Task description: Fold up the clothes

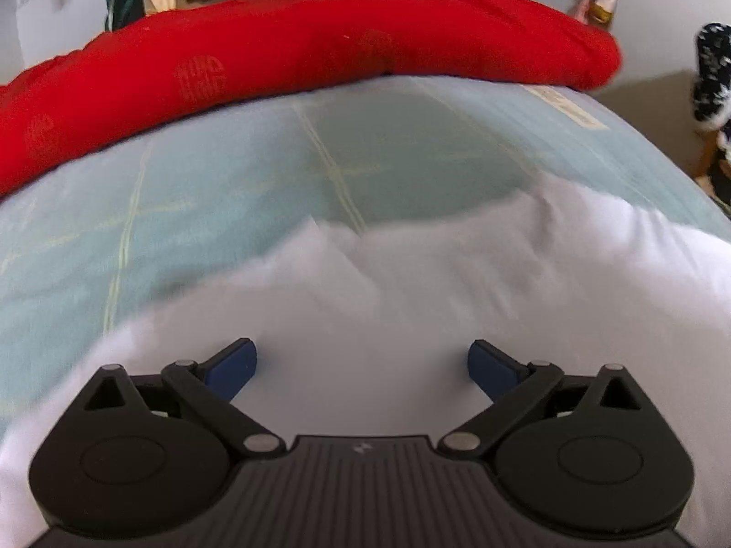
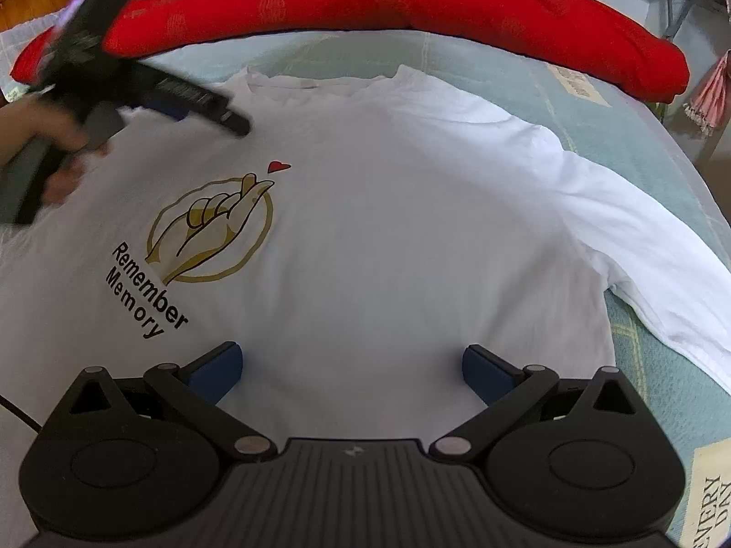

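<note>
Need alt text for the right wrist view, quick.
A white T-shirt lies face up on a pale green sheet, the open right claw above its lower part. The left claw hovers near the collar; a red quilt lies behind.

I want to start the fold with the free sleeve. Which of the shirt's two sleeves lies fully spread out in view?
The sleeve on the right in the right wrist view, stretched flat across the blue sheet. The other side is hidden behind the left gripper.
</note>
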The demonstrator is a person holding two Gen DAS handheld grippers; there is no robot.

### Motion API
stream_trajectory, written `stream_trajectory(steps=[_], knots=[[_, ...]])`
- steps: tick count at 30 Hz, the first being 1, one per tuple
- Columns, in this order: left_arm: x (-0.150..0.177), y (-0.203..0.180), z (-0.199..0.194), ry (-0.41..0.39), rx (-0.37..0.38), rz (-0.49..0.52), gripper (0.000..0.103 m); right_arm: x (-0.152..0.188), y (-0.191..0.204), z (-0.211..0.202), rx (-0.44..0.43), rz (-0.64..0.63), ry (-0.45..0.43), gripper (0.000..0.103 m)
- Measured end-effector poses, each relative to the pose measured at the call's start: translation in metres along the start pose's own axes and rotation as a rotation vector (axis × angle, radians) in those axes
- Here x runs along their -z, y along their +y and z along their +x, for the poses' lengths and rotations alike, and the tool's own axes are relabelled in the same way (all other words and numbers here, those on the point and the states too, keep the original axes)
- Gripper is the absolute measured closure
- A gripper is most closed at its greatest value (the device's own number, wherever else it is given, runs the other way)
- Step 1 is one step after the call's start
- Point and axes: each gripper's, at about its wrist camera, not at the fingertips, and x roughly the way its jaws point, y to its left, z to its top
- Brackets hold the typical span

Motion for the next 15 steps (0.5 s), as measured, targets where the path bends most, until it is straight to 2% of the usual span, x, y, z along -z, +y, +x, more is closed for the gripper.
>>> stream_trajectory(steps=[4,7,11,15], knots=[[-0.027,0.010,0.019,0.014,-0.020,-0.045,0.004,0.001,0.000,0.000,0.001,0.002,-0.010,0.000],[-0.035,0.009,0.007,-0.001,-0.022,-0.041,0.005,0.001,0.000,0.000,-0.002,0.005,-0.014,0.000],[-0.028,0.008,-0.035,-0.013,0.013,-0.006,0.005,0.001,-0.002,-0.006,-0.010,0.012,-0.035,0.000],[-0.002,0.000,-0.089,0.025,0.046,0.025,0.005,-0.001,-0.004,-0.017,-0.009,-0.011,-0.040,0.000]])
